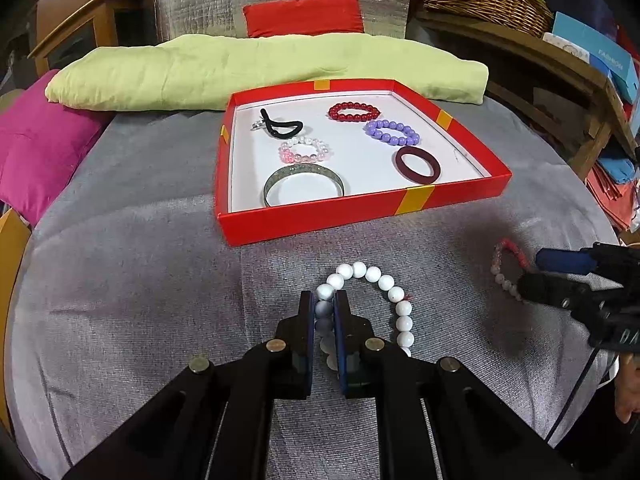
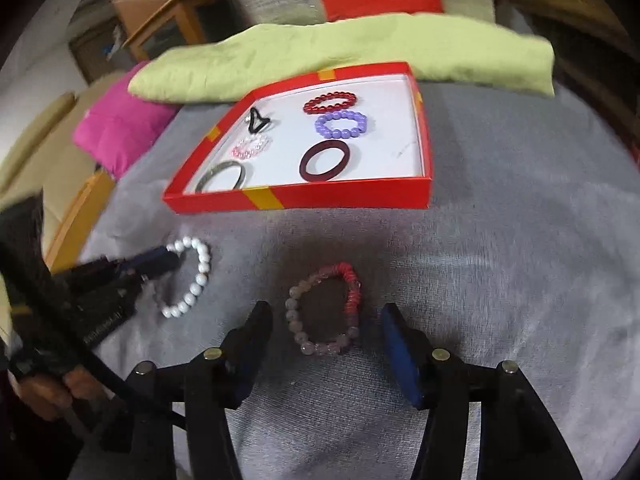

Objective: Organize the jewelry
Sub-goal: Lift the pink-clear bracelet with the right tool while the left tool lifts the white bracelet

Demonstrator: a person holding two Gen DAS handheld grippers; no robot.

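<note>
Far left, a pink cushion point(image 1: 38, 144) lies at the edge of the grey cloth point(image 1: 132, 280), with a green pillow point(image 1: 256, 68) behind it; your left gripper point(image 1: 324, 305) is clenched on the near-left side of the white bracelet point(image 1: 384, 282), which rests on the cloth just in front of the red tray point(image 1: 320, 216); in the tray's left half sit a black hair tie point(image 1: 280, 125), a clear-pink bead bracelet point(image 1: 306, 150) and a metal bangle point(image 1: 304, 188); its right half holds a red bracelet point(image 1: 354, 111), a purple one point(image 1: 392, 131) and a maroon bangle point(image 1: 418, 164); further right, your right gripper point(image 2: 326, 320) stands spread wide, its fingers point(image 2: 256, 332) either side of the pink bracelet point(image 2: 324, 312), which lies flat on the cloth, touching neither.
</note>
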